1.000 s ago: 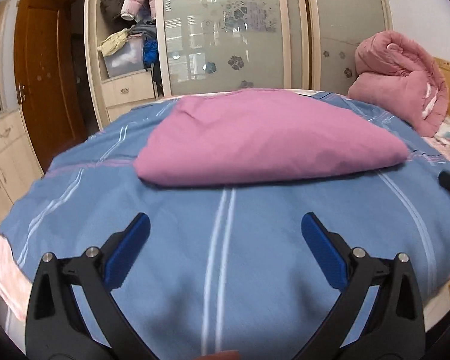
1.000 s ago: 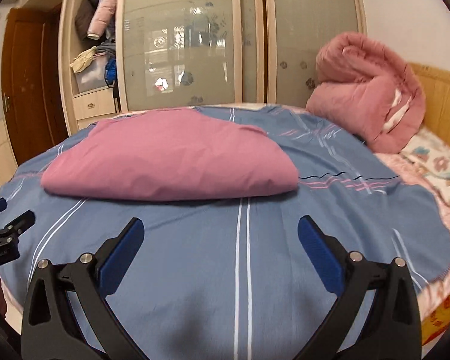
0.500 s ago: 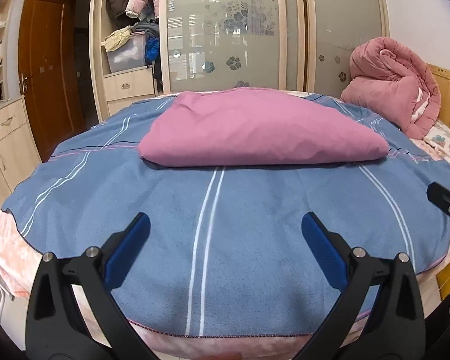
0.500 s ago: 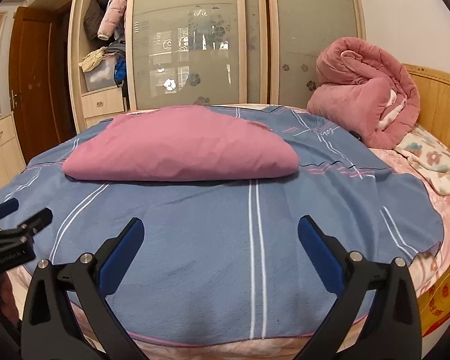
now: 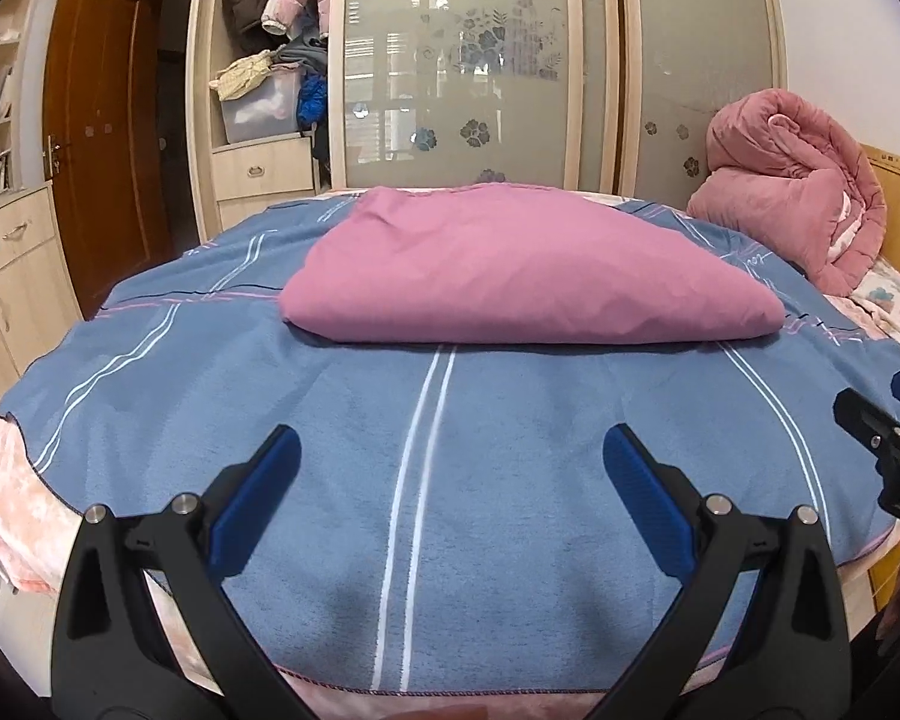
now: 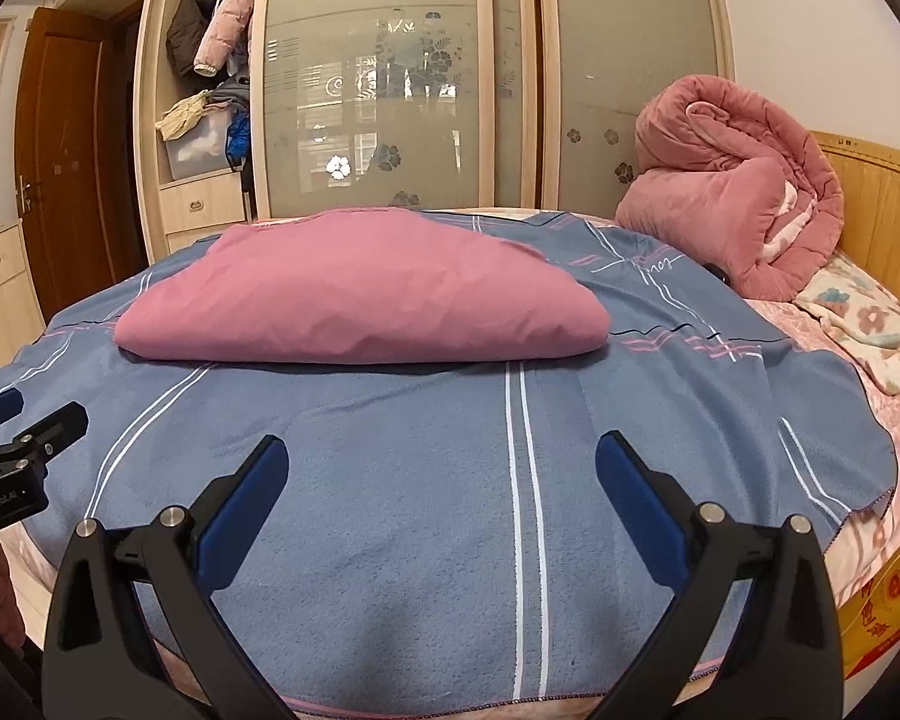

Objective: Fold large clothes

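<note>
A folded pink garment (image 5: 528, 270) lies flat in the middle of the blue striped blanket (image 5: 450, 480) on the bed; it also shows in the right wrist view (image 6: 366, 294). My left gripper (image 5: 450, 456) is open and empty, held over the blanket's near edge, well short of the garment. My right gripper (image 6: 441, 462) is open and empty too, level with it at the bed's near edge. Each gripper shows at the edge of the other's view: the right one (image 5: 888, 438) and the left one (image 6: 18, 426).
A rolled pink quilt (image 6: 744, 198) sits at the bed's far right by the wooden headboard (image 6: 876, 204). A floral sheet (image 6: 876, 330) lies beside it. A wardrobe with glass sliding doors (image 5: 468, 72) and open shelves stands behind the bed. A brown door (image 5: 102, 120) is at the left.
Both grippers have drawn back from the folded garment toward the near edge of the bed and risen slightly. Both stayed open and empty. The garment has not moved.
</note>
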`<state>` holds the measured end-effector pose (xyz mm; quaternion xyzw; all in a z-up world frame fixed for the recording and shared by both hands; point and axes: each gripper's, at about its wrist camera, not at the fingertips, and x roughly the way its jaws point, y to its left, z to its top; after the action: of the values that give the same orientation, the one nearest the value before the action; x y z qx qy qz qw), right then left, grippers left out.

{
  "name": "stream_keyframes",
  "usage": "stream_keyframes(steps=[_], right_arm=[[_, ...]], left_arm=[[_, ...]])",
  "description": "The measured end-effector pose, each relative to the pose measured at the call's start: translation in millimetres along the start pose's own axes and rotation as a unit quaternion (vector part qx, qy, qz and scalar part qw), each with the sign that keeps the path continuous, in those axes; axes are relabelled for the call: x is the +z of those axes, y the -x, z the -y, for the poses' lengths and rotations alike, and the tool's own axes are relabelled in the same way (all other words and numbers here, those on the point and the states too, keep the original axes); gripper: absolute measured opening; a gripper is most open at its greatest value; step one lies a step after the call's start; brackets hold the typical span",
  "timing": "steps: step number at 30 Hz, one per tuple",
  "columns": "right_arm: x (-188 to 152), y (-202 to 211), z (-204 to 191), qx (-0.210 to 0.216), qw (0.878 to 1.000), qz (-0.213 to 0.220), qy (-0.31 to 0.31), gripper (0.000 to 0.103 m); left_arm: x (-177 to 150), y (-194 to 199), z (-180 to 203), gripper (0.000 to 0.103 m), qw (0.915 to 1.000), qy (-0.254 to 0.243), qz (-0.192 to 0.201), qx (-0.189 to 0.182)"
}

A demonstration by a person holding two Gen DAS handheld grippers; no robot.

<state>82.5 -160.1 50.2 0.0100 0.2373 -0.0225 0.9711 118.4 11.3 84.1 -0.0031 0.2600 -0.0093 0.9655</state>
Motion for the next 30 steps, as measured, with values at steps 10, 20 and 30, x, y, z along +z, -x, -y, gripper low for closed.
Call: stream_keyframes(steps=[10, 20, 30], right_arm=[[0.0, -0.6, -0.8, 0.001, 1.000, 0.000, 0.004, 0.102], [-0.6, -0.4, 1.0, -0.001, 1.000, 0.000, 0.002, 0.102], [0.1, -1.4, 1.1, 0.000, 1.000, -0.003, 0.004, 0.102]], left_arm=[[1.2, 4.1, 5.6, 0.101, 0.9999, -0.011, 0.003, 0.007], [8.7, 6.3, 1.3, 0.101, 1.0000, -0.003, 0.002, 0.005], [10.8, 7.9, -1.2, 0.101, 1.0000, 0.002, 0.003, 0.003]])
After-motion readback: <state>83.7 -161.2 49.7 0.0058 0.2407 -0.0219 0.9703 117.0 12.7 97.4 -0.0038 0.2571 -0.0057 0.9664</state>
